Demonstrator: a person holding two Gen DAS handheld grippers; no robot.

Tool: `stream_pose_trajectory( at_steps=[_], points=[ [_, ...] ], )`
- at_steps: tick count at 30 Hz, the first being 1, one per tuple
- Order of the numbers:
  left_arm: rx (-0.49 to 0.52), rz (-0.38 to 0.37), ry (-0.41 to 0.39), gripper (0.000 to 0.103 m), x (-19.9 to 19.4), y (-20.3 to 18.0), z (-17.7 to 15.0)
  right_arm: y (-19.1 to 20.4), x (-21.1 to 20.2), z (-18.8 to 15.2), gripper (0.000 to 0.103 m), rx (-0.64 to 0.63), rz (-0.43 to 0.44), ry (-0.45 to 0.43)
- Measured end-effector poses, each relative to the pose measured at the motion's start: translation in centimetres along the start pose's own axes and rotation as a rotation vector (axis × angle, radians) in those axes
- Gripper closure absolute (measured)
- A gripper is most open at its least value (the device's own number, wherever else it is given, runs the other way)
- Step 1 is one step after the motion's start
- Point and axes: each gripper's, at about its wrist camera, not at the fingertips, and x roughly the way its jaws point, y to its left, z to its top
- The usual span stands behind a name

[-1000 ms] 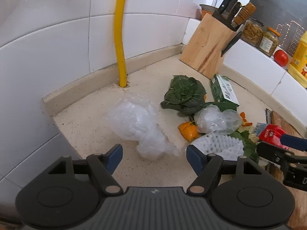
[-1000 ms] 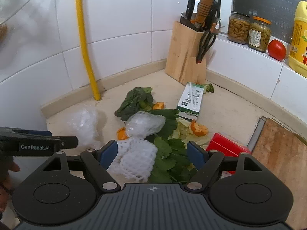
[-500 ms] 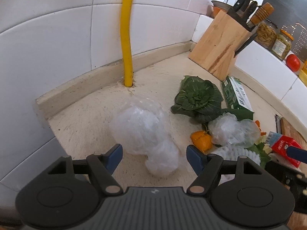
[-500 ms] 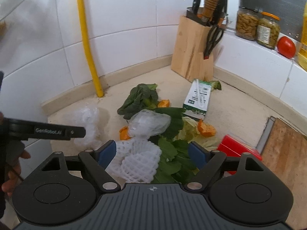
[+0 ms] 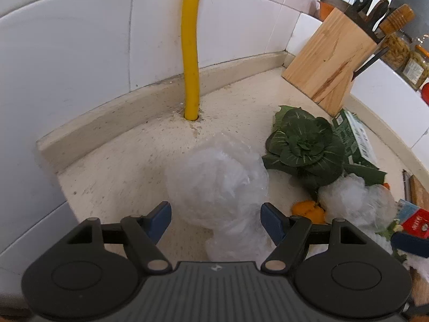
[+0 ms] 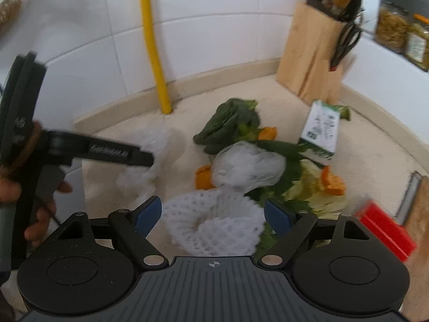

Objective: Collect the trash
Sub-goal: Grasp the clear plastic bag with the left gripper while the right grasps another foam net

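Two open hand-held grippers over kitchen scraps on a speckled stone desk.

Left wrist view: the left hand-held gripper [image 5: 215, 217] has its jaws apart, gripping nothing, with a crinkled clear plastic bag [image 5: 217, 185] lying between the blue pads; far behind stands a glossy yellow pipe [image 5: 190, 45]. Right wrist view: the right hand-held gripper [image 6: 213, 213] gapes wide and empty around a white foam net sleeve [image 6: 214, 225], a second puffy bag [image 6: 248, 169] just beyond, leafy greens [image 6: 230, 126] farther off, a wooden knife block [image 6: 313, 53] far right.
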Motion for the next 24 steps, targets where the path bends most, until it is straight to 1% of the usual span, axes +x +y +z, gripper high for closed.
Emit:
stream_pose_trajectory(
  at_steps=[4, 6, 8, 9, 10, 11, 12, 13, 16, 18, 19, 20, 21, 23, 24],
  points=[
    [0.008, 0.007, 0.013, 0.035, 1.3, -0.2, 0.6, 0.0, 1.2, -0.1, 0.015, -0.011, 0.013, 0.023],
    [0.026, 0.0, 0.02, 0.036, 1.7, -0.5, 0.6, -0.1, 1.4, -0.2, 0.018, -0.015, 0.014, 0.02],
    [0.067, -0.002, 0.02, 0.038, 1.7, -1.1, 0.5, -0.3, 1.7, -0.3, 0.035, -0.008, 0.021, 0.029],
    [0.091, -0.004, 0.023, 0.04, 1.7, -1.4, 0.3, -0.5, 1.8, -0.3, 0.041, -0.001, 0.025, 0.037],
    [0.108, -0.01, 0.028, 0.042, 1.6, -1.6, 0.2, -0.7, 1.9, -0.4, 0.054, 0.01, 0.029, 0.049],
    [0.122, -0.022, 0.036, 0.046, 1.4, -1.7, 0.0, -0.9, 2.1, -0.3, 0.067, 0.023, 0.035, 0.066],
    [0.134, -0.038, 0.047, 0.05, 1.1, -1.8, -0.2, -1.1, 2.1, -0.4, 0.072, 0.035, 0.047, 0.077],
    [0.143, -0.05, 0.058, 0.051, 0.8, -1.9, -0.5, -1.2, 2.0, -0.5, 0.076, 0.043, 0.059, 0.086],
    [0.164, -0.073, 0.08, 0.051, -0.4, -1.8, -1.5, -1.0, 1.3, -0.9, 0.077, 0.047, 0.078, 0.099],
    [0.163, -0.085, 0.081, 0.051, -1.1, -1.4, -1.9, -1.1, 0.7, -1.2, 0.076, 0.057, 0.078, 0.111],
    [0.157, -0.088, 0.076, 0.05, -1.4, -1.2, -1.8, -1.2, 0.7, -1.1, 0.072, 0.057, 0.078, 0.115],
    [0.149, -0.089, 0.07, 0.048, -1.5, -0.9, -1.6, -1.2, 0.5, -1.2, 0.068, 0.058, 0.071, 0.114],
    [0.137, -0.089, 0.063, 0.042, -1.6, -0.6, -1.3, -1.3, 0.3, -1.3, 0.062, 0.06, 0.064, 0.11],
    [0.092, -0.083, 0.049, 0.037, -1.7, 0.0, -0.8, -1.3, 0.0, -1.4, 0.037, 0.058, 0.06, 0.102],
    [0.069, -0.082, 0.044, 0.037, -1.7, 0.3, -0.6, -1.3, -0.1, -1.3, 0.032, 0.06, 0.061, 0.094]
  ],
)
